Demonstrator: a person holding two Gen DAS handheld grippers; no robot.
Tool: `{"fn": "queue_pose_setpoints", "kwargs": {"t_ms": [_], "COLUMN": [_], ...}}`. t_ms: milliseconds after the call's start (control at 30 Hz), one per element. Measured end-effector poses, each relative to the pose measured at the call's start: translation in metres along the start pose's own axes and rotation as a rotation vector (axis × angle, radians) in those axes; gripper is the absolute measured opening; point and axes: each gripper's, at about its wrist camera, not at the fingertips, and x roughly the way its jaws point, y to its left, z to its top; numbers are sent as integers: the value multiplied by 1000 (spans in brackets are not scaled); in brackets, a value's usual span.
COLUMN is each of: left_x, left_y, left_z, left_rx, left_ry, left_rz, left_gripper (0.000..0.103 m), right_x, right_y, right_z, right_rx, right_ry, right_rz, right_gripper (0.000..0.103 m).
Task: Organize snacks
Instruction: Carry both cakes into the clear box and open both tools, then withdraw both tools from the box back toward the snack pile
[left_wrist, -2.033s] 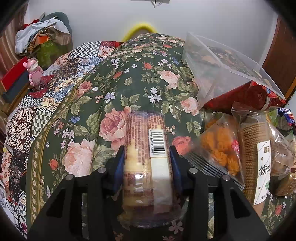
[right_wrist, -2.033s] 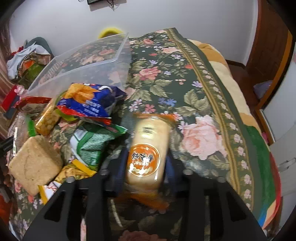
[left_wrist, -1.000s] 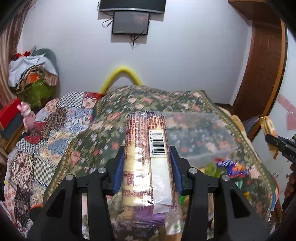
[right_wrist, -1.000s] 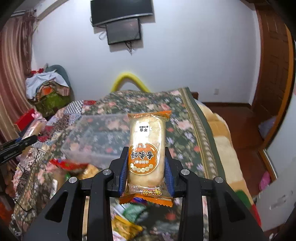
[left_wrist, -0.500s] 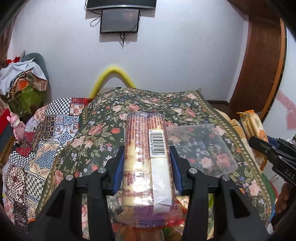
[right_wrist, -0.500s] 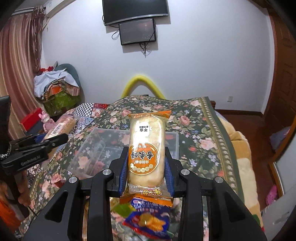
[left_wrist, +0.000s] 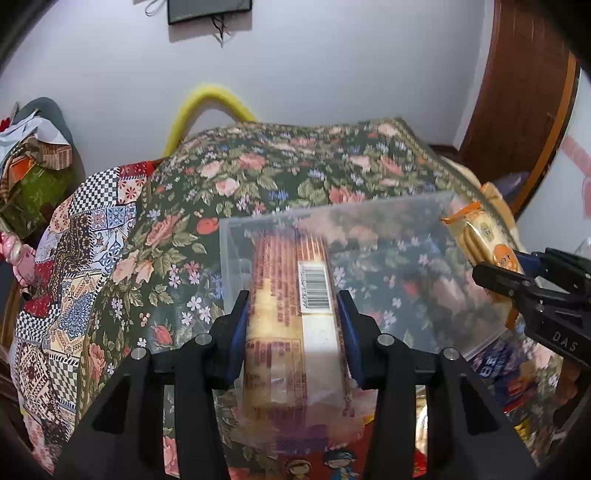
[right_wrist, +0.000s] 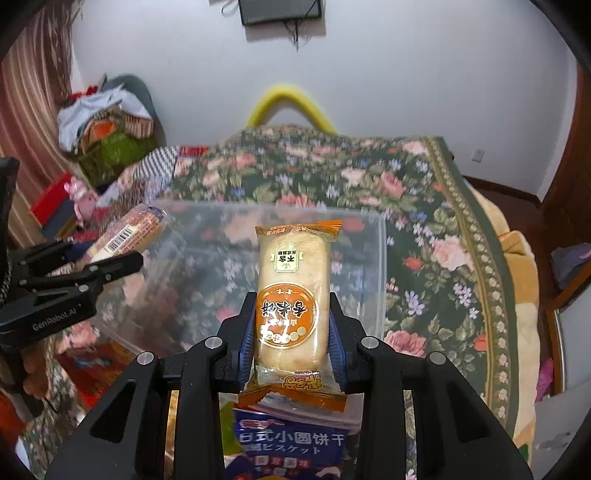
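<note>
Left gripper (left_wrist: 291, 328): clamped on the barcoded biscuit pack (left_wrist: 295, 314). Right gripper (right_wrist: 291, 332): clamped on the orange rice-cracker pack (right_wrist: 291, 295). Both have come down from higher up, now over the clear bin (right_wrist: 380, 266) on the bed (right_wrist: 443, 229); drop likely next.

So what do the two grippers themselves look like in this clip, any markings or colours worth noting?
Both are matte black plastic with angular, triangular cut-out frames, silver round bolt heads on top and blue pads lining the jaws. The left gripper carries white "GenRobot.AI" lettering on its side, seen from the right wrist view. The right gripper shows white letters "DAS" on its side in the left wrist view. No cables or sleeves are visible.
</note>
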Motion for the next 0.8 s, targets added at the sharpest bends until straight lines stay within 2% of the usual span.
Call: {"fn": "queue_pose_setpoints", "kwargs": {"t_ms": [133,300,467,800], "left_x": [4,-3,-22,-92], "left_y": [1,-2,-6,-14], "left_z": [2,4,6,0], "left_rx": [14,30,37,43], "left_ry": [6,-9,-41,-138], "left_rz": [-1,-2,-5,-14], "left_gripper": [45,45,45,47], "right_x": [8,5,-8,-78], "right_y": [0,0,3,20], "right_z": [-5,-5,-1,-3], "right_rx": [-8,-10,-31,-66], "right_ry": [49,57,27,-100], "right_rz": [9,2,-16,-20], "right_gripper": [31,32,32,34]}}
